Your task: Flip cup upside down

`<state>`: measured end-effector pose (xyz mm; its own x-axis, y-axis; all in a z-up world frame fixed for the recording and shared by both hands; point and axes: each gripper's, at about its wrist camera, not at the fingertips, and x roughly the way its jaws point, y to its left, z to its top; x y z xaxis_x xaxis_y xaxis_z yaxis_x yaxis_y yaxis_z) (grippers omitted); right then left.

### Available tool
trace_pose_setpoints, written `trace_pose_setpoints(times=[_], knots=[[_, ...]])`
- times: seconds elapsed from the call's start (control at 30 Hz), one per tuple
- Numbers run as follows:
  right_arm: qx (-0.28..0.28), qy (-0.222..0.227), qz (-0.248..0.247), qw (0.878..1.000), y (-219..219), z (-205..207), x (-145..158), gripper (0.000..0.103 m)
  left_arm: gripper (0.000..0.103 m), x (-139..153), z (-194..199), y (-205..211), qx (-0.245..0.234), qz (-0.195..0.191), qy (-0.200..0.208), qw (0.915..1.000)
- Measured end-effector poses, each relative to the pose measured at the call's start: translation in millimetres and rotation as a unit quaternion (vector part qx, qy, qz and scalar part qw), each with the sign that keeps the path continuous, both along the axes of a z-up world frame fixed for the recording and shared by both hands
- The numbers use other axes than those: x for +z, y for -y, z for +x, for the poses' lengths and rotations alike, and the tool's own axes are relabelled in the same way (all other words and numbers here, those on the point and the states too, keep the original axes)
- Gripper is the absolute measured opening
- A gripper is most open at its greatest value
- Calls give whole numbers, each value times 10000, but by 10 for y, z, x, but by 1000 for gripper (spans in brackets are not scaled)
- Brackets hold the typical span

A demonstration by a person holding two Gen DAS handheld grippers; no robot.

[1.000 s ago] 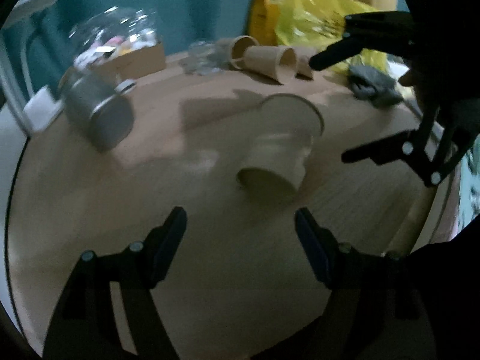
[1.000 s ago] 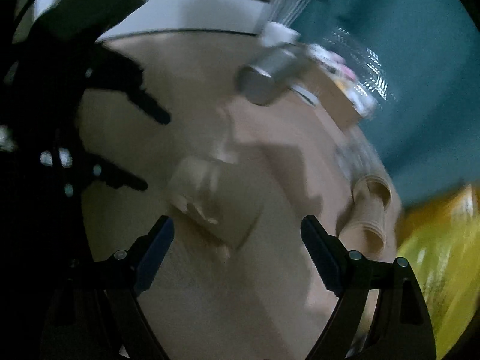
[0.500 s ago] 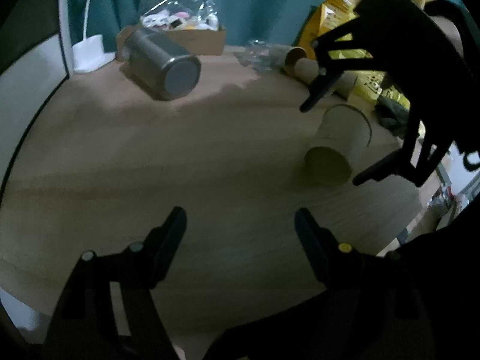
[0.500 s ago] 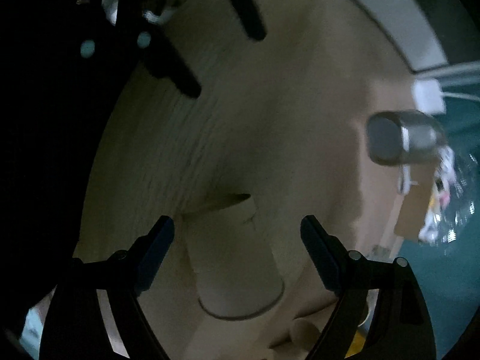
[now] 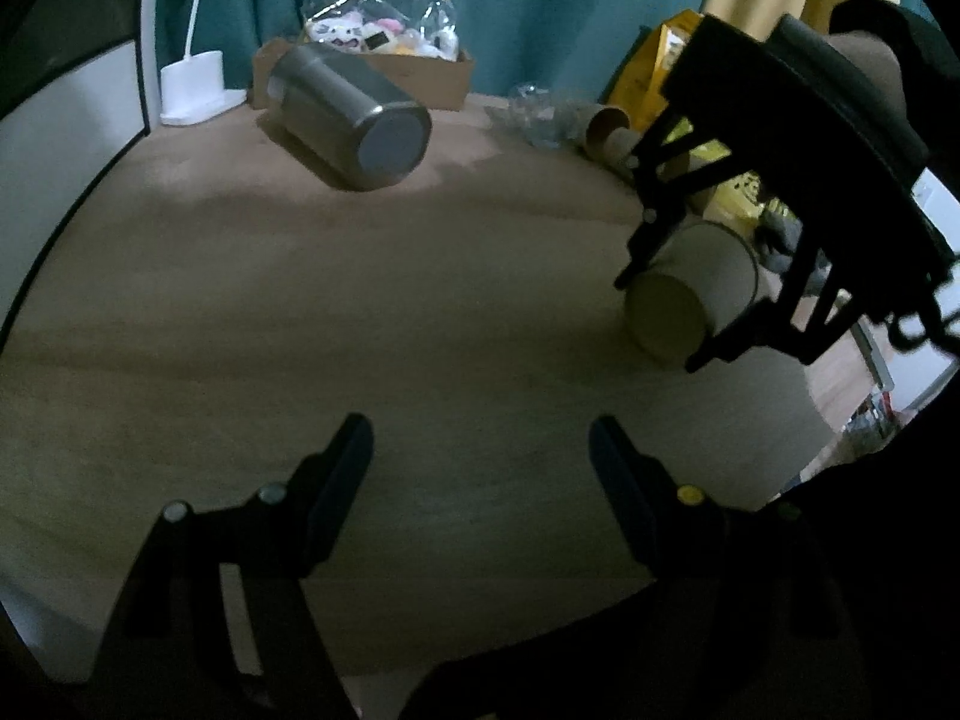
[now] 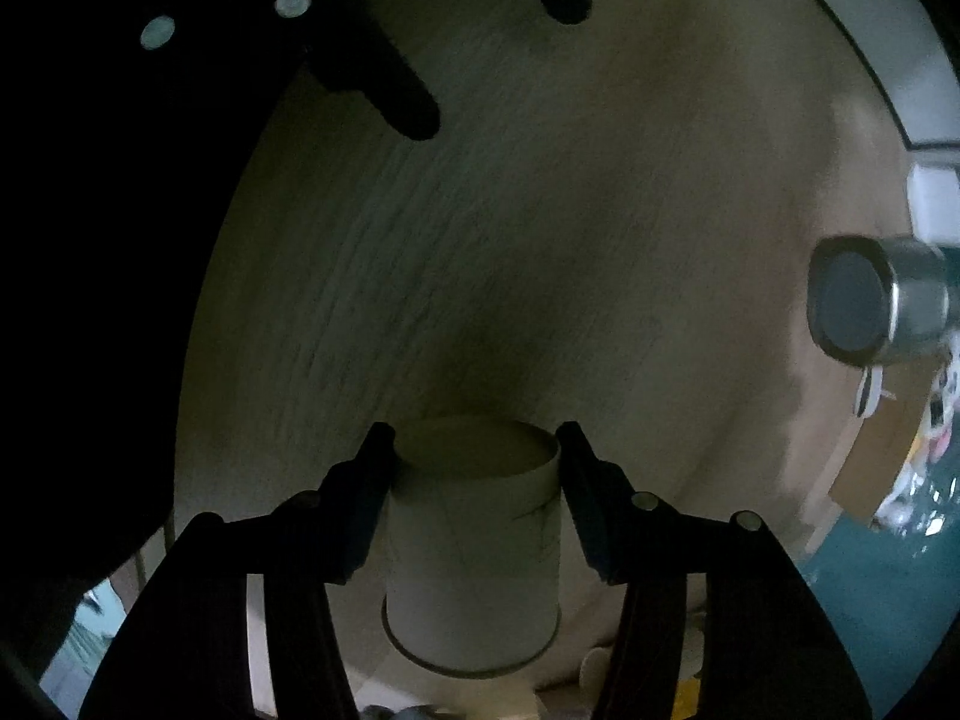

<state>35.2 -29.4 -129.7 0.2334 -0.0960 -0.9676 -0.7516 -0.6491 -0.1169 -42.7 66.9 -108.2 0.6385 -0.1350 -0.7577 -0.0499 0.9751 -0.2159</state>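
Right tool has closed around the paper cup.

Matt paper cup, brushed-metal tumbler, wood-grain table

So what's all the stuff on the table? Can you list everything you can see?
paper cup: one, beige, lying on its side, between the right tool's fingers
metal tumbler: one, silver, on its side at the back of the table
cardboard box: one, brown, back edge, with a clear plastic bag of toys on top
spare paper cups: at least two, beige, lying at the back right
yellow bag: one, back right
lamp base: one, white, back left
table: one, round, wooden
left tool: black, open, holding nothing
right tool: black, closed on the paper cup
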Motion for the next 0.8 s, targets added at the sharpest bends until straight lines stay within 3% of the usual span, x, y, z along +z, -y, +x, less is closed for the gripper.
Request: trace_pose_setpoints(times=[0.2, 0.3, 0.37, 0.47, 0.57, 0.6, 0.67, 0.7, 0.8], knots=[[-943, -103, 983, 9906, 102, 195, 325, 57, 76, 126, 50, -46, -7, -65, 161, 9998], [-1658, -176, 1840, 9687, 136, 291, 510, 57, 76, 225, 91, -46, -74, -83, 356, 9993], [-2166, -267, 2445, 9448, 235, 363, 643, 57, 76, 285, 138, -14, -122, -3, 482, 9988], [-2987, -391, 3433, 8896, 426, 450, 822, 57, 76, 358, 226, 47, -186, 1, 648, 9977], [-3643, -362, 4385, 8208, 670, 507, 912, 57, 76, 420, 331, 104, -232, -63, 808, 9964], [-3815, -326, 4769, 7912, 778, 466, 918, 57, 76, 434, 352, 122, -262, -89, 869, 9958], [-4078, -295, 5214, 7490, 892, 380, 938, 57, 76, 460, 402, 166, -307, -155, 943, 9950], [-4251, -322, 5447, 7222, 974, 342, 919, 57, 76, 473, 430, 197, -336, -180, 989, 9944], [-4666, -338, 5850, 6626, 1169, 249, 877, 57, 76, 503, 495, 290, -399, -209, 1103, 9929]])
